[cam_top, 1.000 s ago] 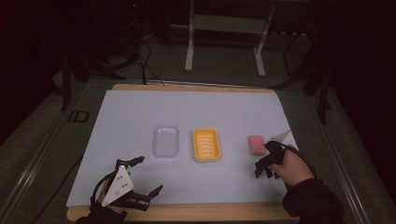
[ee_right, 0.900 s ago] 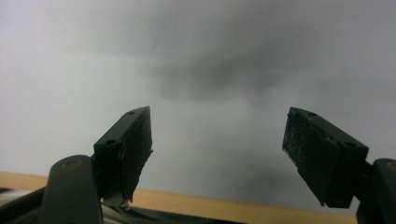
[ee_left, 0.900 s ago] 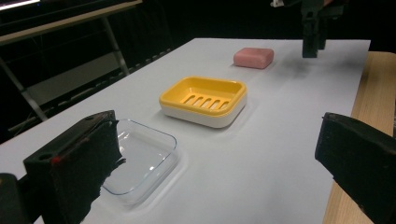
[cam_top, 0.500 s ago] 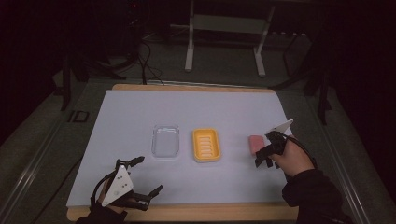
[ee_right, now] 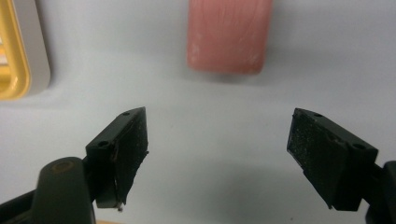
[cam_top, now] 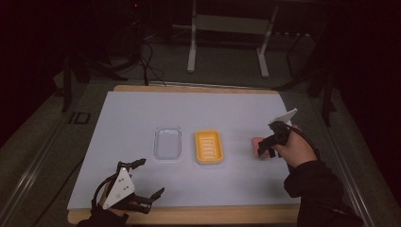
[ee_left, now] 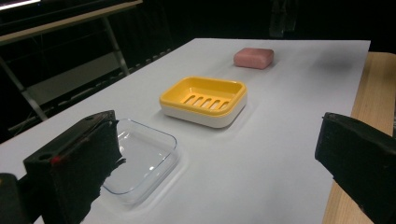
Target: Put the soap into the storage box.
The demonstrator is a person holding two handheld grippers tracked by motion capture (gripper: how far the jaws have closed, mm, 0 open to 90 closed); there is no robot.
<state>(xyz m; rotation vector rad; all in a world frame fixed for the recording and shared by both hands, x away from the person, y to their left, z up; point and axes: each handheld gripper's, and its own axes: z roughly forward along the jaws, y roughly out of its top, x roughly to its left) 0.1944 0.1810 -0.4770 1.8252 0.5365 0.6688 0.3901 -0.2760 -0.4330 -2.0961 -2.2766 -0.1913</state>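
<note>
While right tool point(ee_right: 217, 154) hovers agape, pink soap point(ee_right: 229, 35) long axis points away.

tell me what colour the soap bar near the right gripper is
Pink soap bar, clearest in the right gripper view.

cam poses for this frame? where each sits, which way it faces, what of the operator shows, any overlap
High view: above the near edge, facing forward and down on the table; forearms, left gripper, right gripper.
Left gripper view: low, looking across clear tray, yellow soap dish, pink soap; own open jaws.
Right gripper view: looking down at the soap; own open jaws.
Shared: soap and dish.
</note>
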